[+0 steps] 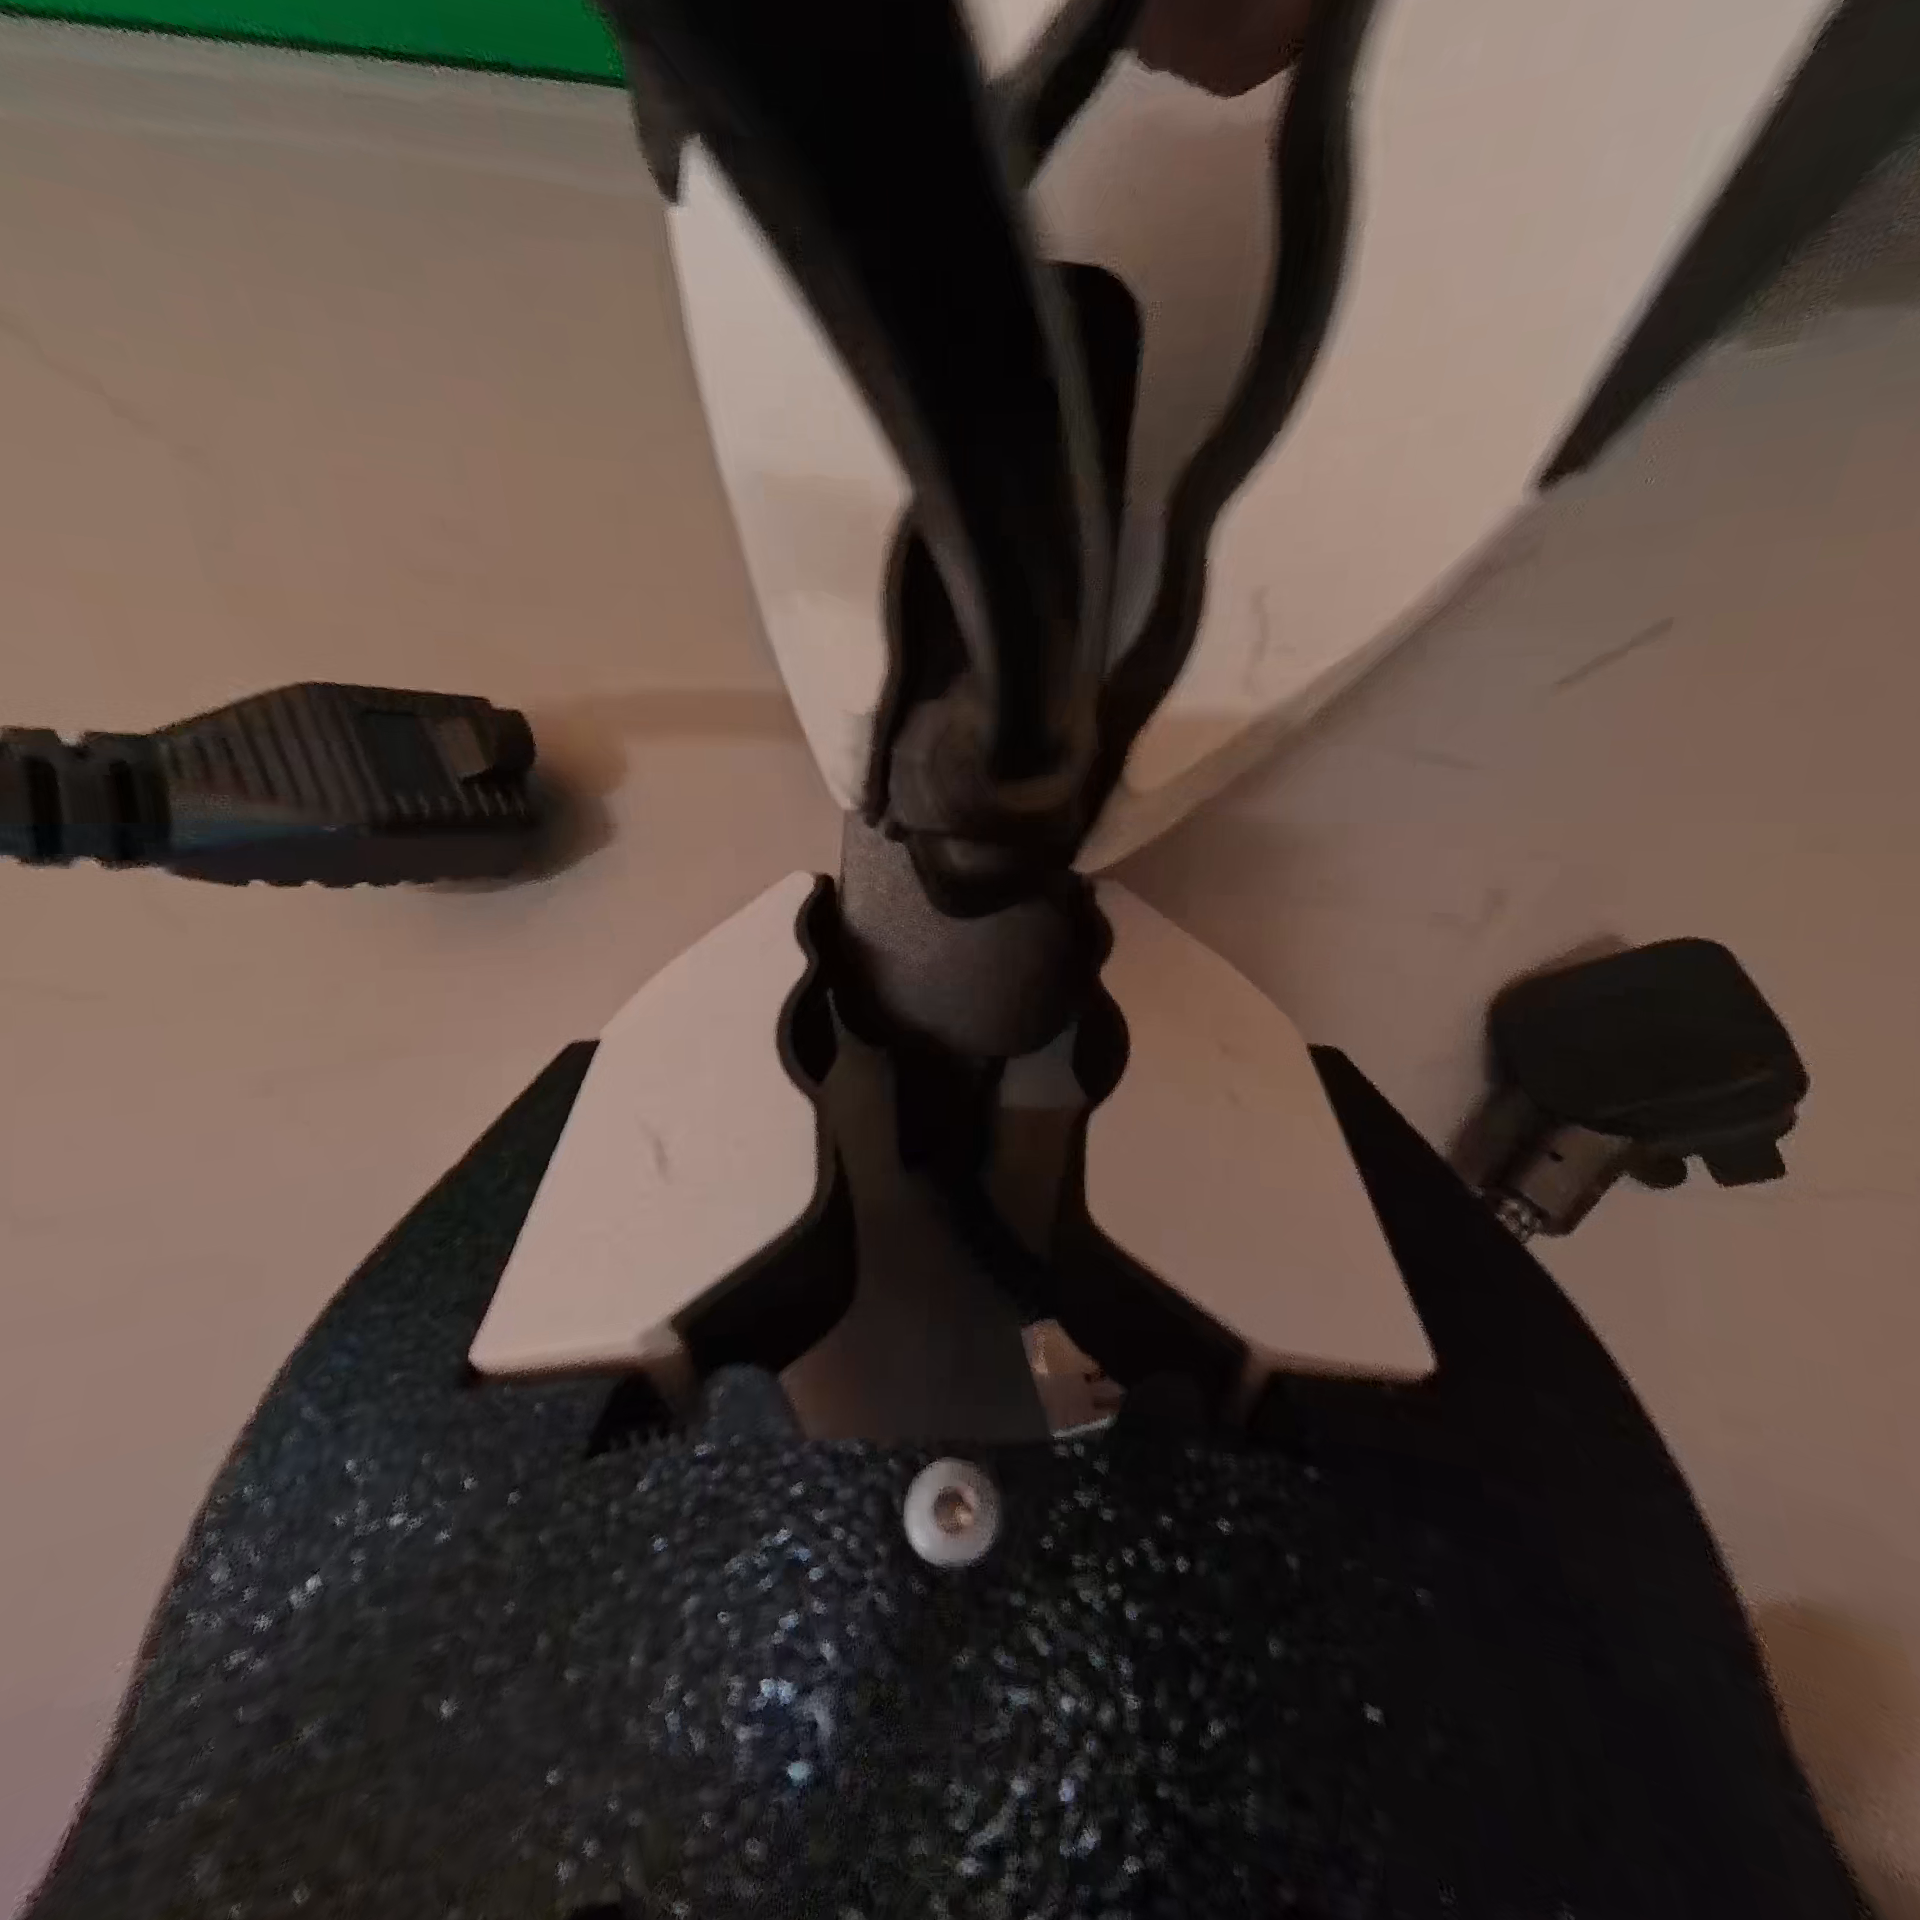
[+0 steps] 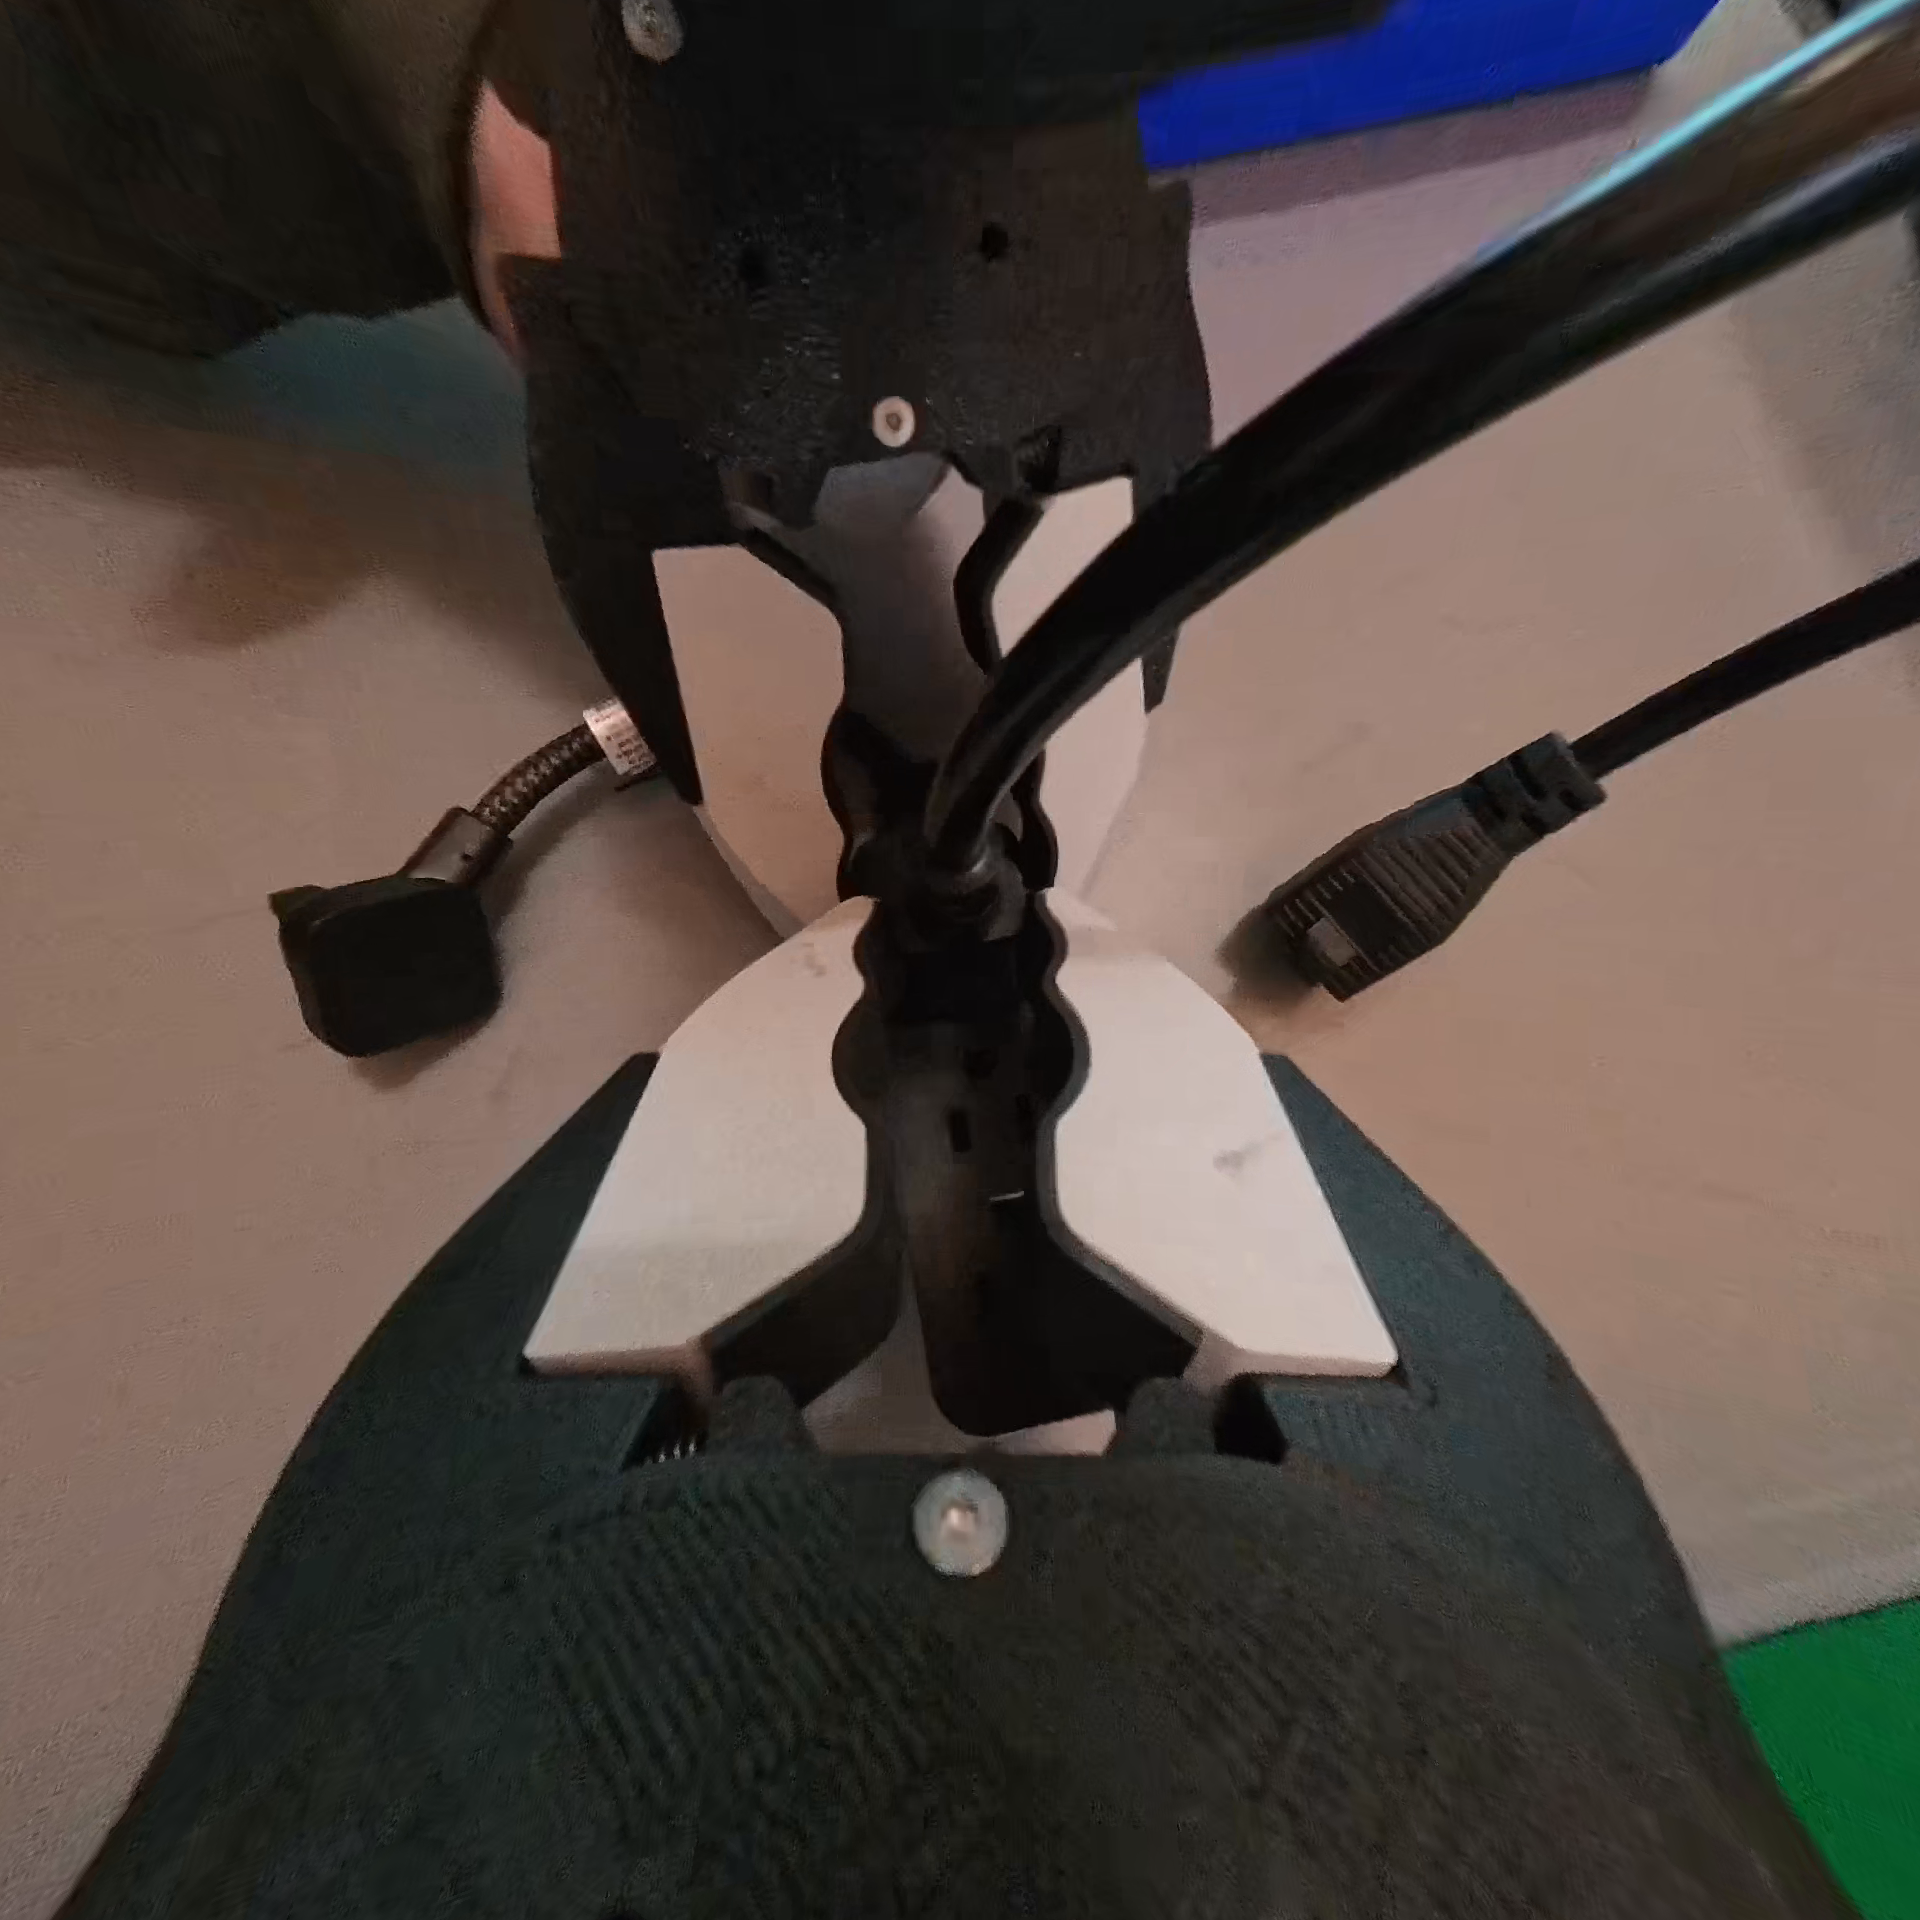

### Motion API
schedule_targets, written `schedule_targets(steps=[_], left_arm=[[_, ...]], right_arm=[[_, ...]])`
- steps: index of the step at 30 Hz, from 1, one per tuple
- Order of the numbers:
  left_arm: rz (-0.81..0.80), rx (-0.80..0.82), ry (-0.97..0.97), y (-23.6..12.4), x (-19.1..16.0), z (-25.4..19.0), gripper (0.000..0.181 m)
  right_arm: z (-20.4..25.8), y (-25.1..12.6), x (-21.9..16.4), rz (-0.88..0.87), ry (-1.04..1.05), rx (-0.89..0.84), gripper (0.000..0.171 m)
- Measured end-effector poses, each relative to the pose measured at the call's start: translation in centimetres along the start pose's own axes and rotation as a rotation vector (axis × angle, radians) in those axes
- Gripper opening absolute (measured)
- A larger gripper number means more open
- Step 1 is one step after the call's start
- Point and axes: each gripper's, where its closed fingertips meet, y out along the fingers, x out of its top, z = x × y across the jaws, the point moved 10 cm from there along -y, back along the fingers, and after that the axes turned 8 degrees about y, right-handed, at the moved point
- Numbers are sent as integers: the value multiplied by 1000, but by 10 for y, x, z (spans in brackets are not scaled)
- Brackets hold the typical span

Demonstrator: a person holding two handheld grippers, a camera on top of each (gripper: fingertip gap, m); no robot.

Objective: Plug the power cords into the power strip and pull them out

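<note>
Both grippers meet tip to tip over a beige tabletop (image 2: 1558,1091). Left gripper (image 1: 951,935) is closed on a dark power strip (image 1: 940,966); right gripper (image 2: 951,935) is clamped around a black cord (image 2: 1351,416) at the strip. Beside the strip lie a ribbed plug (image 2: 1382,894) and a square plug (image 2: 384,961). Green flooring (image 2: 1829,1725) edges the table.

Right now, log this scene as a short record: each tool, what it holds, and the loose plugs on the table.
left tool: shut on dark power strip
right tool: shut on plug end of thick black cord, tip to tip with the left tool
ribbed black plug: lies loose on the table, unplugged
square black plug: lies loose on the table, braided cable attached
socket contact: hidden by the tools, cannot tell
</note>
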Motion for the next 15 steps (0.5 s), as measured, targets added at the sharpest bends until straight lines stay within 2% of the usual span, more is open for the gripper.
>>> schedule_targets(steps=[3, 6, 11, 15], left_arm=[[15, 27, -31, -2, -2, 3, 43], [-19, 9, -17, -4, -5, 2, 44], [14, 38, -29, -1, 0, 0, 44], [-3, 24, -12, -2, -3, 0, 44]], right_arm=[[-8, 3, -4, -69, 70, 26, 25], [6, 4, 4, -18, -49, -37, 24], [-11, 2, 1, -29, 34, 61, 24], [0, 1, 3, -9, -34, 7, 24]])
